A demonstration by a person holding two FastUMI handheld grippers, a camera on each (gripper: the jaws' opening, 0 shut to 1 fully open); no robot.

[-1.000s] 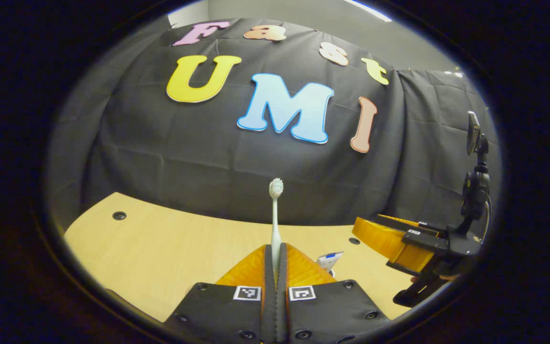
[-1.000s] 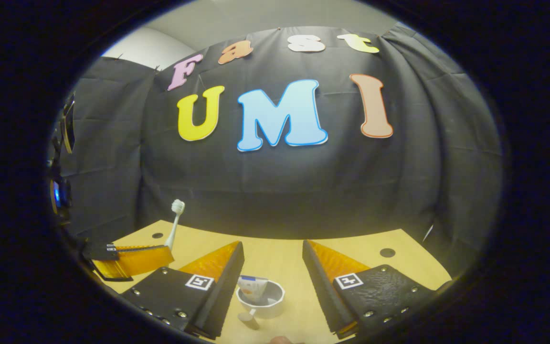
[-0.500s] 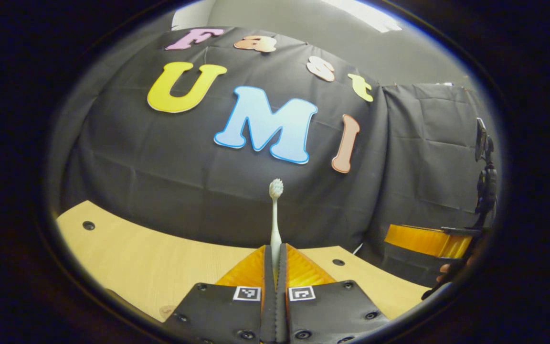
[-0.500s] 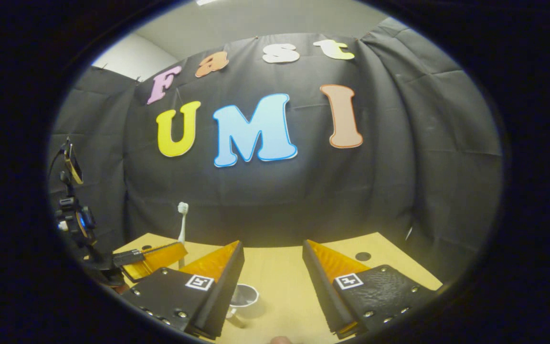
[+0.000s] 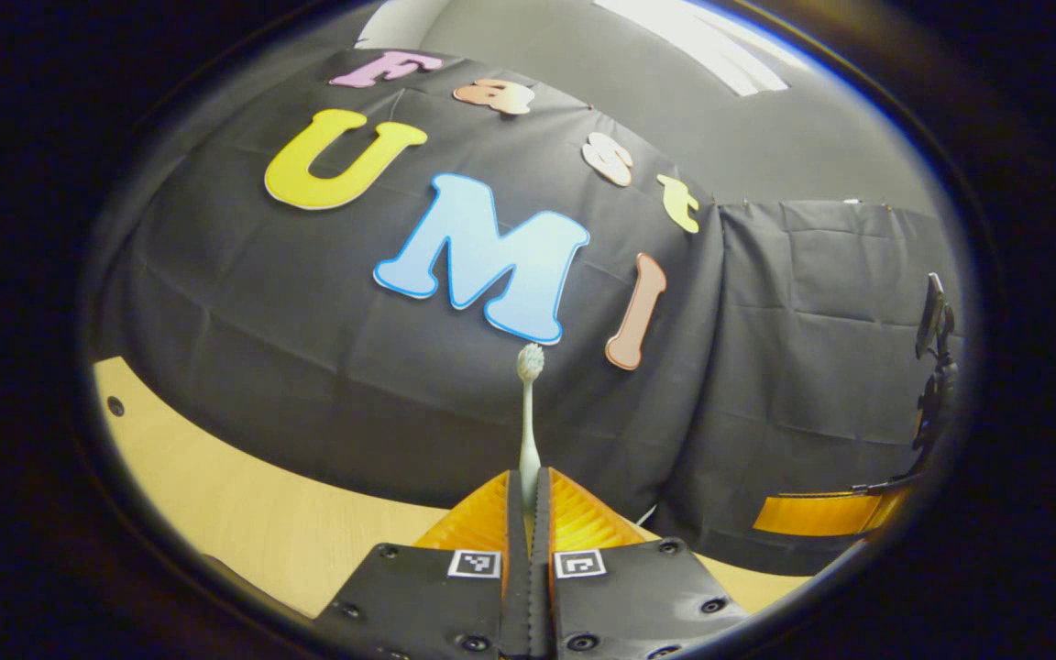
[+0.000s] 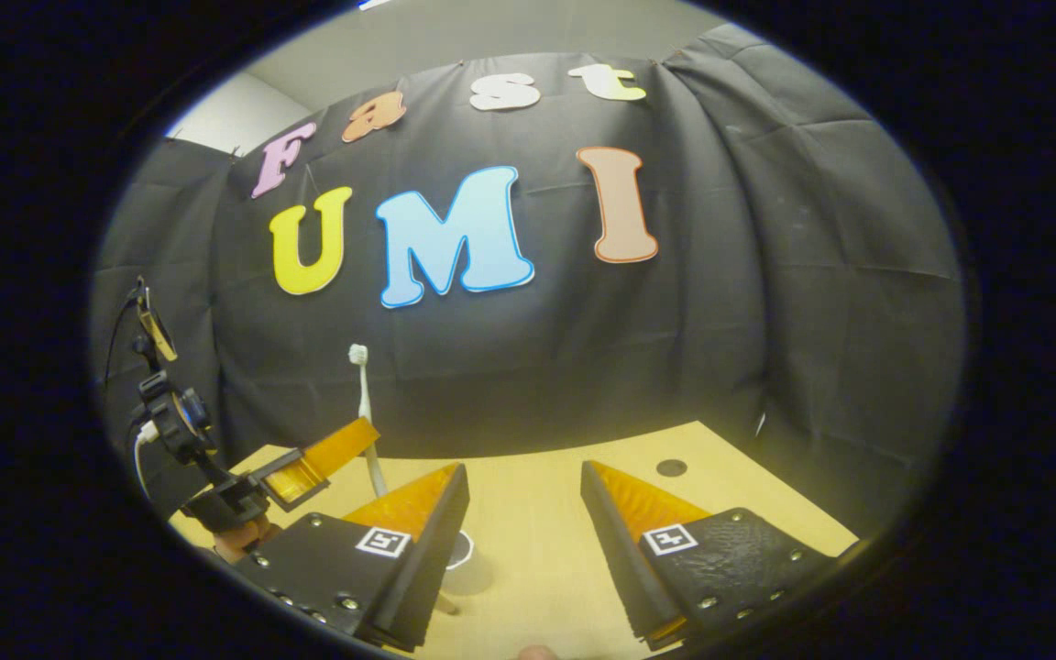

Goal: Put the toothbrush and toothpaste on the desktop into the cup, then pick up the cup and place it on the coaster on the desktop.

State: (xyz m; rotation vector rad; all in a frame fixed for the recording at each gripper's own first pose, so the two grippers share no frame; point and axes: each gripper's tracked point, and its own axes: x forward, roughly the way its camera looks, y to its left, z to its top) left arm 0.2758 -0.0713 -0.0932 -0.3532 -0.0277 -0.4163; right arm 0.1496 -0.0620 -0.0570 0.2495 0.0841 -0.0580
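White toothbrush (image 5: 529, 403) stands bristles-up at frame centre, clamped between the closed fingers of the left gripper (image 5: 529, 500). Right gripper (image 6: 522, 513) is spread apart, empty, above the wooden desktop (image 6: 537, 550); cup (image 6: 460, 550) rim peeks beside its left finger. Step: toothbrush into cup. Next, probably: carry it over the rim, tip handle down, release.

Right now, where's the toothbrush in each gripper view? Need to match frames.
Left gripper view: toothbrush at bottom centre, upright, clamped between the left gripper fingers, bristles up.
Right gripper view: toothbrush at left of centre, rising from the left gripper, above the desktop.
Shared landmark: the black cloth wall behind it.
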